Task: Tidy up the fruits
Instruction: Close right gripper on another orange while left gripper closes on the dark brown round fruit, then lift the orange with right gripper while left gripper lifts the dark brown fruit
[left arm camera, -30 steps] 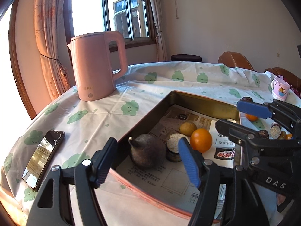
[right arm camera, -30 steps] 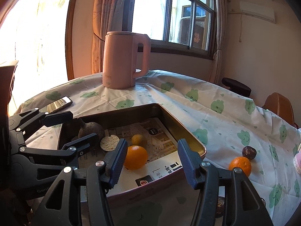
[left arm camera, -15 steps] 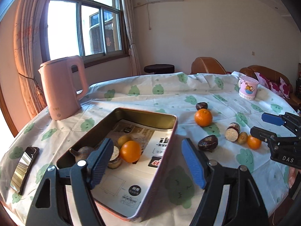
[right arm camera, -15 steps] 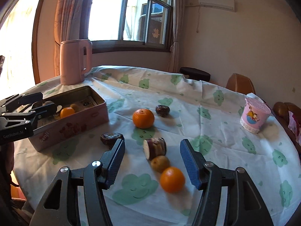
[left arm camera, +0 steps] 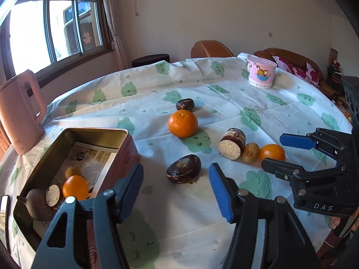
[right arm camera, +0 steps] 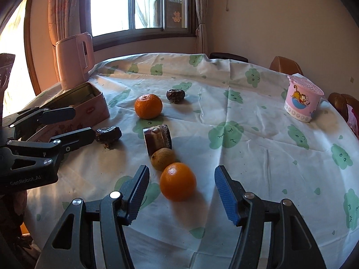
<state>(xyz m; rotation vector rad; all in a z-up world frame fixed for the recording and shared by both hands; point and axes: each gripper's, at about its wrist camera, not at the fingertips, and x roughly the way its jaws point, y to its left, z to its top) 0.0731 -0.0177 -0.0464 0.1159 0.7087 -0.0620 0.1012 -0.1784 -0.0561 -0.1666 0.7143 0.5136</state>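
My left gripper is open and empty, just short of a dark wrinkled fruit on the cloth. The pink tin at its left holds an orange, a small yellow fruit, a cut piece and a dark round fruit. My right gripper is open, its jaws either side of a small orange that rests on the cloth. Beyond that orange lie a brown fruit, a cut purple piece, a larger orange and another dark fruit.
A pink kettle stands at the far left by the window. A pink cartoon cup stands at the far right of the round table. A phone edge lies left of the tin. Chairs stand behind the table.
Both grippers have swung right, away from the tin and toward the loose fruit. The right gripper has closed in on the small orange; the left now faces the dark fruit.
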